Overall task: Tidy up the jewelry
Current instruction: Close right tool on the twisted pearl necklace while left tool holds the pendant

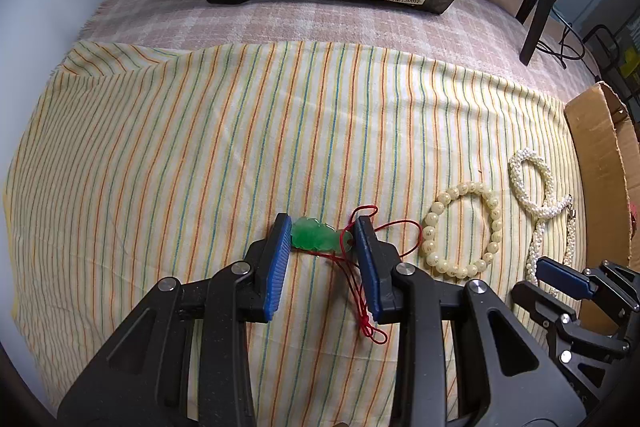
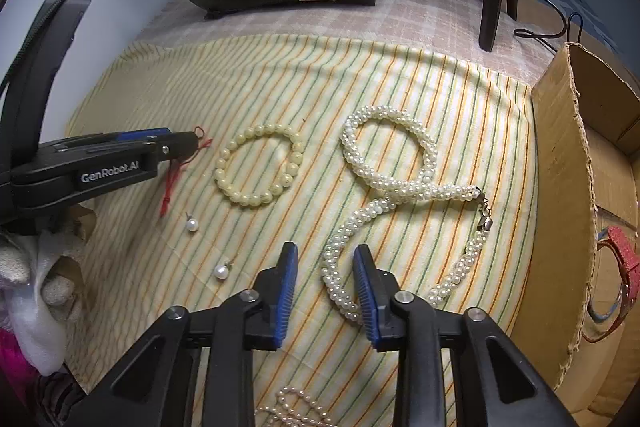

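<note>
1. Work surface: a striped cloth point(image 1: 224, 155) spread over a checked cover; most of the jewelry lies loose on it, so sorting appears to be at an early stage.
2. Left gripper point(image 1: 323, 239): jaws narrowed around a green jade pendant point(image 1: 313, 237) on a red cord point(image 1: 362, 301). The pendant sits on the cloth between the blue pads; one pad seems to touch its edge, but a firm pinch cannot be confirmed.
3. Right gripper point(image 2: 326, 275): jaws narrowed, straddling the lower loop of a woven pearl necklace point(image 2: 400, 183). The strand lies against the inner face of one pad; it is not lifted.
4. Beaded bracelet point(image 2: 258, 165): a cream ring lying flat between pendant and necklace, untouched.
5. Pearl earrings: one stud point(image 2: 192, 225) and a second stud point(image 2: 220, 271) rest apart on the cloth near the right gripper; both untouched.
6. A further pearl strand point(image 2: 296, 407) shows at the lower edge of the right wrist view, partly hidden.
7. Cardboard box point(image 2: 560, 155): stands at the cloth's right edge, the likely destination; a red-strapped item point(image 2: 622, 255) lies inside it.
8. Remaining, by judgement: every piece on the cloth still needs placing.
</note>
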Tool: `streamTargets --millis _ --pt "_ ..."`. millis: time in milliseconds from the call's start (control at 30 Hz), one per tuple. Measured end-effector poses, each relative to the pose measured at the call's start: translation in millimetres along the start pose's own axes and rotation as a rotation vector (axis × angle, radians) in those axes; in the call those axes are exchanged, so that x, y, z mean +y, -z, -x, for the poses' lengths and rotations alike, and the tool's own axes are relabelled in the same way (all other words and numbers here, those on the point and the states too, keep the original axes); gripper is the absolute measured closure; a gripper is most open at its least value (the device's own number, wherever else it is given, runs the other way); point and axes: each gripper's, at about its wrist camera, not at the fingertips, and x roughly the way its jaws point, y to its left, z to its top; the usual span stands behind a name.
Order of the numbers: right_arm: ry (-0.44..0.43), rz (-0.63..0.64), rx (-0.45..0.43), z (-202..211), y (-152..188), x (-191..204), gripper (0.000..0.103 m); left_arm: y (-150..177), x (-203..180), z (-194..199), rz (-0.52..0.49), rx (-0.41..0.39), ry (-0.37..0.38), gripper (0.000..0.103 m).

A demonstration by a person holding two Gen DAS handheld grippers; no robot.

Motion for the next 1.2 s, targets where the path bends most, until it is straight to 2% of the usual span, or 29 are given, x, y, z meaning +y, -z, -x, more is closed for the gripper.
streamTargets --millis 167,233,533,800,1200 --pt "0.033 0.018 -0.002 -3 0 -1 0.096 0 0 0 0.002 -0.003 0.001 0.071" --pt "0.038 0.015 -0.009 -1 1 -3 0.097 -1 1 2 0.007 -0.006 0.004 0.071" --pt "0.001 -0.035 -0.095 31 -1 -10 0.098 2 13 26 0.037 -0.041 0.023 0.071" --pt "-0.059 -0.093 -0.2 77 -2 -14 0.098 7 16 59 0.063 -0.086 0.084 0.071" --pt "-0.109 -0.103 -0.316 138 4 -3 0.098 16 -7 103 0.064 -0.158 0.168 0.071"
